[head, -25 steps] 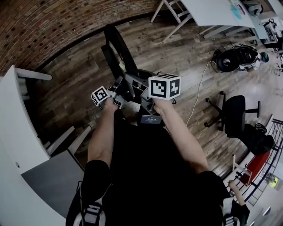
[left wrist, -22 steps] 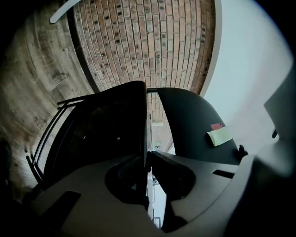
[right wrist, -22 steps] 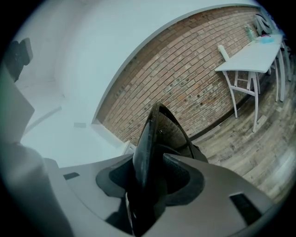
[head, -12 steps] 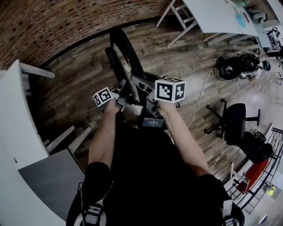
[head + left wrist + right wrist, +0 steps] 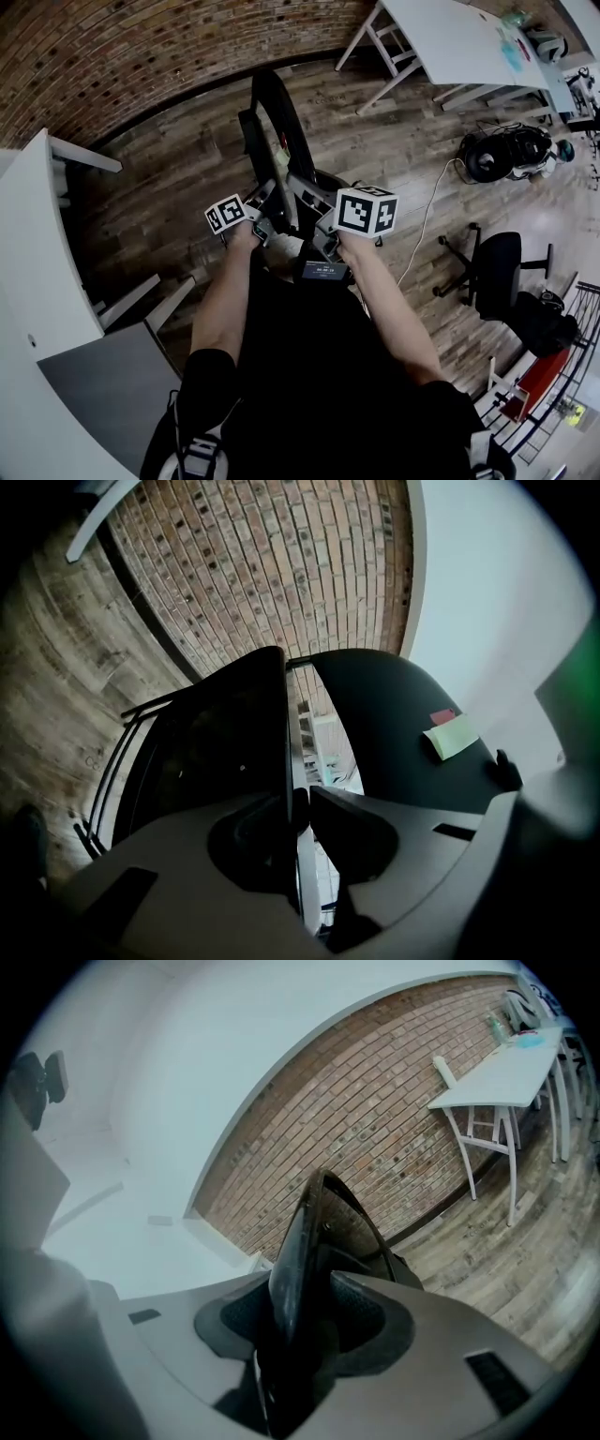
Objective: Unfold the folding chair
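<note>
the folding chair is being held upright on the wooden floor, just ahead of the person, its panels close together. it is being judged stiff, fairly heavy and smooth-edged, best taken by the panel rims. the left hand-held gripper is being opened, one thin edge between its jaws; the right hand-held gripper is being pressed shut on the other panel's rim. no container is being used.

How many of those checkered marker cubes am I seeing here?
2. One cube tops the left gripper, whose jaws are opening with the folding chair between them; the other cube tops the right gripper, shut on that chair. None seem hidden.
</note>
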`<state>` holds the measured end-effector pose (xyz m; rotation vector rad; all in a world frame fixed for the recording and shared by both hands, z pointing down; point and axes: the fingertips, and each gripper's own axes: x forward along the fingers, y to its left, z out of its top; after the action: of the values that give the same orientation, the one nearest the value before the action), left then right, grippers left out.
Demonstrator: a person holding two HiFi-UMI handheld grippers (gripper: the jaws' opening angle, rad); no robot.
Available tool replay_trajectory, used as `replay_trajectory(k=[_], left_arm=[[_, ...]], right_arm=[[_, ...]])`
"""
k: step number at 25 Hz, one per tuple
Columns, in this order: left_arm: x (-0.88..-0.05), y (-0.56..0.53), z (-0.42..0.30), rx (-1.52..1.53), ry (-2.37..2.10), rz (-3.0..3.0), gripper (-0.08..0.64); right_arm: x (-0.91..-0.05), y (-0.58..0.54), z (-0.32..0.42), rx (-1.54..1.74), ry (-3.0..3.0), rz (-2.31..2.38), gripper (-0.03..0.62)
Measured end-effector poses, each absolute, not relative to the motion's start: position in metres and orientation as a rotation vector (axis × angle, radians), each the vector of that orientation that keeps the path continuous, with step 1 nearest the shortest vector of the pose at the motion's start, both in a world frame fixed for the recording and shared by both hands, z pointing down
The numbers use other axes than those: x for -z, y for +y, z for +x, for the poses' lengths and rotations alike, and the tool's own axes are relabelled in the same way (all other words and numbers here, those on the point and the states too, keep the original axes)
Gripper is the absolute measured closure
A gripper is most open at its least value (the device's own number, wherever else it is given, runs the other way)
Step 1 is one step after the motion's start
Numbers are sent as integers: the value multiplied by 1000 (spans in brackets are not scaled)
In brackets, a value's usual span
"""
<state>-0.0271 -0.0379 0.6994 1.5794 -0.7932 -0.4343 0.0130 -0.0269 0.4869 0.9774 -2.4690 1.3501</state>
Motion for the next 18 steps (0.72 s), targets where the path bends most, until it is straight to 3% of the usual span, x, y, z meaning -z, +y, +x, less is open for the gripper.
replay_trajectory(k=[18], left_arm=[[-703,-36,-42,423,-841,1592,466]], right_arm=[[-487,-30,11,-1376,-2495,905,416]])
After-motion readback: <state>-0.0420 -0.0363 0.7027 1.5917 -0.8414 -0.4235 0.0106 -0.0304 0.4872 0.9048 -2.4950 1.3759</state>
